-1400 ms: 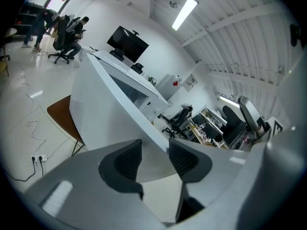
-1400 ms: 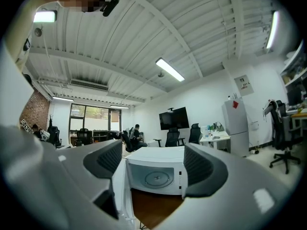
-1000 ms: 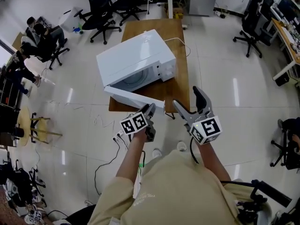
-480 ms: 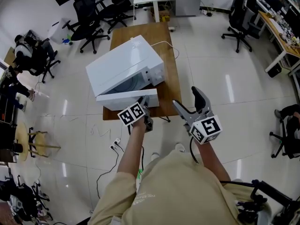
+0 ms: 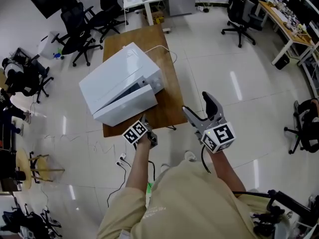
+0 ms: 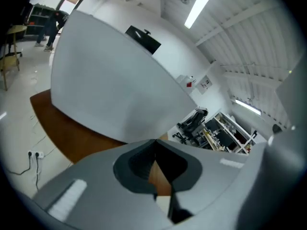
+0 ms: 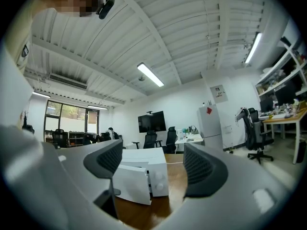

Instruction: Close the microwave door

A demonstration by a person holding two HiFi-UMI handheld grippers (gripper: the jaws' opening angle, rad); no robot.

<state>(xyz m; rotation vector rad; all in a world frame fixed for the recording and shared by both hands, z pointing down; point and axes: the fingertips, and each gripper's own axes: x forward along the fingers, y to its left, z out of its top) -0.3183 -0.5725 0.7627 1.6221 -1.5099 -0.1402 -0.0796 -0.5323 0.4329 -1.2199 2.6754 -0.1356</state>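
1. Left gripper [image 5: 144, 119], jaws just drawn together on nothing, meets the table's [image 5: 168, 106] near edge; the microwave door [image 5: 127, 106], ajar, stands just beyond its fingertips.
2. Right gripper [image 5: 197, 102], jaws wide and empty, hangs over open floor [image 5: 234, 83].

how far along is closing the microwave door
Mostly done: the flat white door of the white box-shaped microwave stands narrowly ajar, a dark gap showing. In hand: the shut left gripper is right at the door's face. Left: pushing it flush. The open right gripper hangs clear.
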